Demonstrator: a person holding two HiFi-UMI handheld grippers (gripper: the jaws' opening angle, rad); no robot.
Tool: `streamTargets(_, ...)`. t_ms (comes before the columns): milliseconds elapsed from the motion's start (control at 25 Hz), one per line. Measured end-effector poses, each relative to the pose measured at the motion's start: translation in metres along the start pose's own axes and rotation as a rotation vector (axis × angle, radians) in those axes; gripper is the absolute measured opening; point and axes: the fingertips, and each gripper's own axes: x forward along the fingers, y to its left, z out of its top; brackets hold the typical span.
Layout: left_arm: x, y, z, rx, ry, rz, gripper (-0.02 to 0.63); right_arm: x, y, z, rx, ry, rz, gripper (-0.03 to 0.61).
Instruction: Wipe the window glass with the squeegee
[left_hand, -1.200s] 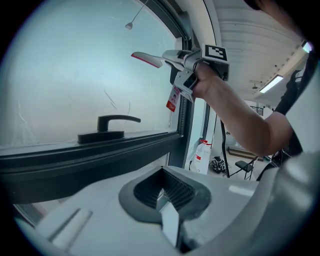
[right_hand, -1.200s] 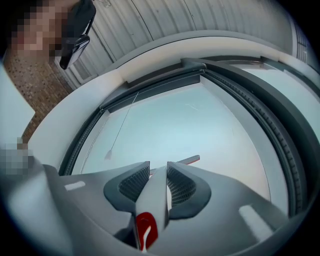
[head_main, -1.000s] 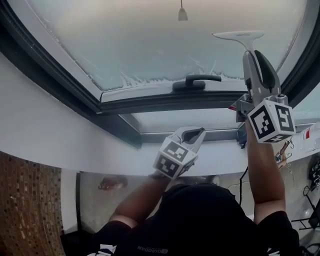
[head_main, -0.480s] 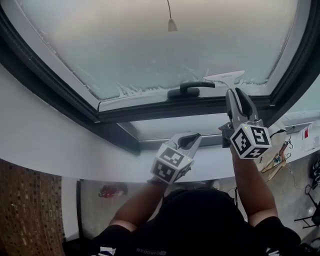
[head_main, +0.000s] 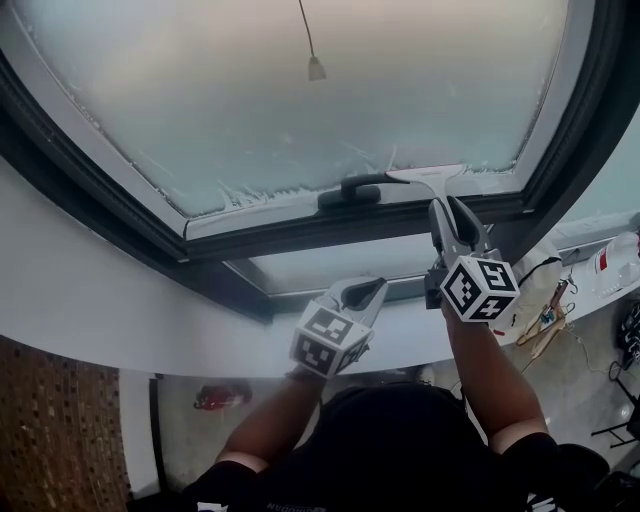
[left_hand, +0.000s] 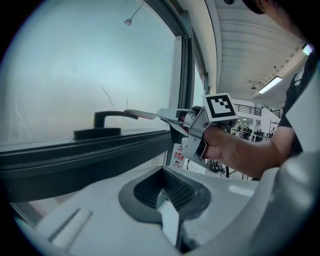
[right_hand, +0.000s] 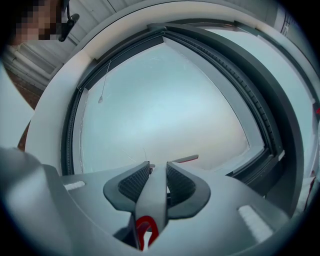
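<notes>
Right gripper (head_main: 447, 208) clamped on squeegee (head_main: 425, 176) handle. Blade lies at lower edge of frosted window glass (head_main: 300, 110), just right of black window handle (head_main: 350, 190). Left gripper (head_main: 365, 290) jaws together, holding nothing, below the frame.

Grey squeegee (head_main: 428, 180), blade at frosted window glass (head_main: 250, 110) btm edge.

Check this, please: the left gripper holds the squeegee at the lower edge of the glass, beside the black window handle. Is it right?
No: the right gripper holds the squeegee, not the left gripper, as the right gripper view shows. The rest is correct.
</notes>
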Motion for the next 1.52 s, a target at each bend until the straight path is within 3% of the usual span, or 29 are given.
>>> streamTargets(440, -0.008, 0.003, 0.007, -0.022, -0.007, 0.031, 0.000, -0.001, -0.003, -0.008, 0.033, 0.019, -0.007, 0.127)
streamTargets(640, -0.015, 0.008, 0.000, -0.032, -0.007, 0.038, 0.000, -0.011, 0.006, 0.013, 0.005, -0.041, -0.002, 0.127)
streamTargets(960, -0.037, 0.021, -0.006, -0.021, -0.017, 0.043, 0.000, -0.011, 0.077, 0.118, -0.108, -0.299, 0.100, 0.127)
streamTargets(1200, -0.059, 0.035, -0.032, -0.006, 0.005, 0.041, 0.000, 0.012, 0.130, 0.196, -0.176, -0.442, 0.154, 0.127)
streamTargets(1520, -0.083, 0.049, -0.040, -0.010, 0.002, 0.068, 0.000, 0.050, 0.203, 0.263, -0.279, -0.546, 0.199, 0.126)
